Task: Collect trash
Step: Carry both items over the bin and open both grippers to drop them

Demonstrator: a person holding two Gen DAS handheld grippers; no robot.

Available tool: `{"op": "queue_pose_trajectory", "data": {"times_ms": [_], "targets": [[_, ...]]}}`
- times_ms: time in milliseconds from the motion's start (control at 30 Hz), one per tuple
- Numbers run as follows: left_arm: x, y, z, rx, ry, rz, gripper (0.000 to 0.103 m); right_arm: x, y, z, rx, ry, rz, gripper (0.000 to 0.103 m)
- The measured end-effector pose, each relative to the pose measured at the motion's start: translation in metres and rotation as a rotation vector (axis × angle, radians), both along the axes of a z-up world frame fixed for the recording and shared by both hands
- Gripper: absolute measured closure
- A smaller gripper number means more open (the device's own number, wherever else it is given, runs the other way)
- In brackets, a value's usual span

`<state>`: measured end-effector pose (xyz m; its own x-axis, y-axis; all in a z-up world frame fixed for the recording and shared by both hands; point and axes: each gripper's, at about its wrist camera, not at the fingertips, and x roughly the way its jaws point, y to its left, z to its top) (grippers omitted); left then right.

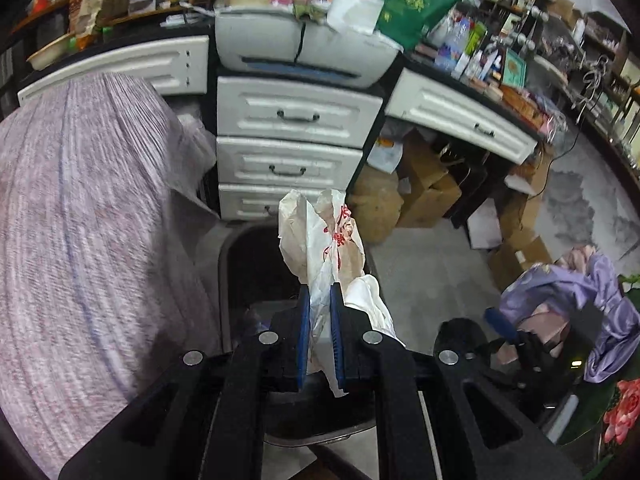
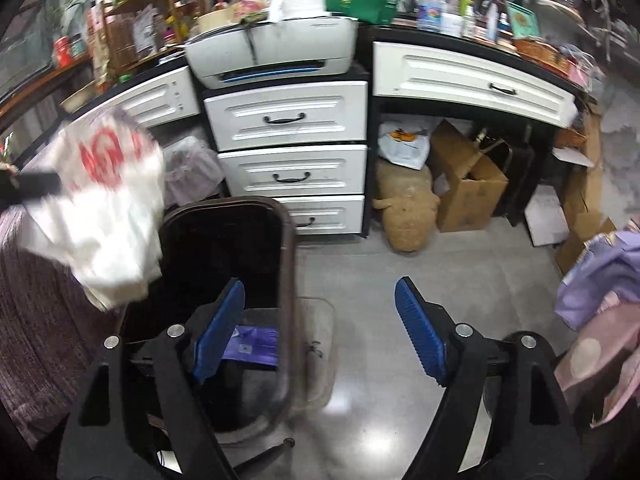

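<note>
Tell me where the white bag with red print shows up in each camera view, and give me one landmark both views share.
Left wrist view: the bag is at centre, pinched between the shut left tongs, sticking up in front of the drawers.
Right wrist view: the bag is at far left, blurred, above the bin.
Shared landmark: the white drawers under the printer.
</note>
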<state>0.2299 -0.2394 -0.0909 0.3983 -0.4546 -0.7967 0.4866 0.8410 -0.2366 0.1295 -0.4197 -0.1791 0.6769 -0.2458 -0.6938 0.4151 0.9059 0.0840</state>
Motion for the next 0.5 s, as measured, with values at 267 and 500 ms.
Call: {"op": "queue_pose_trajectory", "data": {"times_ms": [267,500], "targets": [[0.015,-0.026,-0.047,0.091,0.127,-0.017,0.093,-0.017,-0.015,-0.005,0.035,0.001,-0.058,0.024],[0.016,-0.029,-0.055,0.094,0.114,-0.018,0.051,-0.02,-0.018,-0.009,0.055,-0.001,-0.075,0.02]]}}
